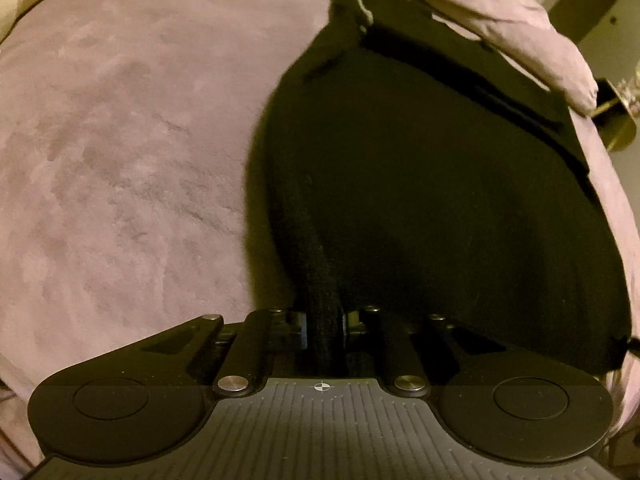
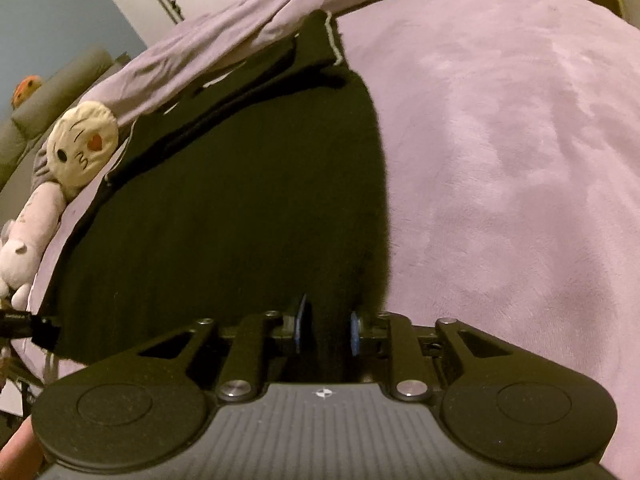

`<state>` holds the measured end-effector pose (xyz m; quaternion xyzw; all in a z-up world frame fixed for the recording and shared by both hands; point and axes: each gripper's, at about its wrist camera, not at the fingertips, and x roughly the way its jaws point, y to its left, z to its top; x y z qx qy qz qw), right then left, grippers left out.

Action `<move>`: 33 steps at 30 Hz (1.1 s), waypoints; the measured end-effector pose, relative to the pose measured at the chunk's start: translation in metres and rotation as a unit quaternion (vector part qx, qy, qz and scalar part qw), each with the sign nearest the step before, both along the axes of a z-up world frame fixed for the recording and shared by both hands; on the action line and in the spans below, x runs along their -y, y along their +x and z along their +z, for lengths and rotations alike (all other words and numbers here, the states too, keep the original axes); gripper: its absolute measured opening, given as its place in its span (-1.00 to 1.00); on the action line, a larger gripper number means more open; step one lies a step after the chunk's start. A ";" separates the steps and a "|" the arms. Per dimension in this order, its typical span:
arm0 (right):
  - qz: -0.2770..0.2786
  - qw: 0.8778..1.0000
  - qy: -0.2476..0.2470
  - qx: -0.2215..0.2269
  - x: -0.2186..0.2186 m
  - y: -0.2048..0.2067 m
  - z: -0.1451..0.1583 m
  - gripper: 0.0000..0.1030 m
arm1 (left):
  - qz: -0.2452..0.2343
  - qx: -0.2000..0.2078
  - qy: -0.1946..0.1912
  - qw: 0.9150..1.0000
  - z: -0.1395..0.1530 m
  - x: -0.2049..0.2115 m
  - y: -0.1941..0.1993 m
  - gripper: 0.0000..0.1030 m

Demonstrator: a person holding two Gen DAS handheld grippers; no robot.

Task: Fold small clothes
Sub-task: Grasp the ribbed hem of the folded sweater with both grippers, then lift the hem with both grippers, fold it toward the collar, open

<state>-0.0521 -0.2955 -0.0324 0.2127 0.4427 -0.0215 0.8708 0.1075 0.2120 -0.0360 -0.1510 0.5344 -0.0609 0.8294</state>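
Observation:
A black garment [image 1: 420, 184] lies spread on a mauve plush bedspread [image 1: 120, 160]; a pale cord or seam shows at its far end. My left gripper [image 1: 324, 330] is shut on a bunched fold at the garment's near left edge. In the right wrist view the same black garment [image 2: 240, 200] fills the middle, and my right gripper [image 2: 326, 330] with blue pads [image 2: 354, 334] is shut on a fold of its near right edge. The cloth rises from the bed into both pairs of jaws.
A mauve pillow or folded cover [image 2: 280, 12] lies along the garment's far side. Plush toys [image 2: 84, 140] rest at the left bed edge in the right wrist view. The other gripper's tip [image 2: 24, 326] shows at the left. Bare bedspread [image 2: 500, 160] stretches right.

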 end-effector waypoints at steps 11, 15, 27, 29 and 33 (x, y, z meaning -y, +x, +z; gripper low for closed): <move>-0.041 0.983 0.078 0.160 0.023 0.071 0.062 -0.80 | 0.071 0.116 -0.153 0.979 0.076 -0.031 0.052 -0.81; -0.085 0.981 0.033 0.173 0.027 0.117 0.071 -0.80 | 0.106 0.151 -0.150 0.971 0.093 -0.031 0.096 -0.80; -0.162 0.972 -0.104 0.136 0.023 0.176 0.040 -0.41 | 0.168 0.148 -0.081 0.971 0.064 -0.021 0.142 0.04; -0.144 0.973 -0.122 0.133 0.020 0.167 0.037 -0.31 | 0.176 0.158 -0.066 0.969 0.065 -0.028 0.133 0.08; -0.082 0.980 -0.150 0.106 0.004 0.156 0.028 -0.28 | 0.158 0.179 -0.034 0.971 0.070 -0.034 0.114 0.24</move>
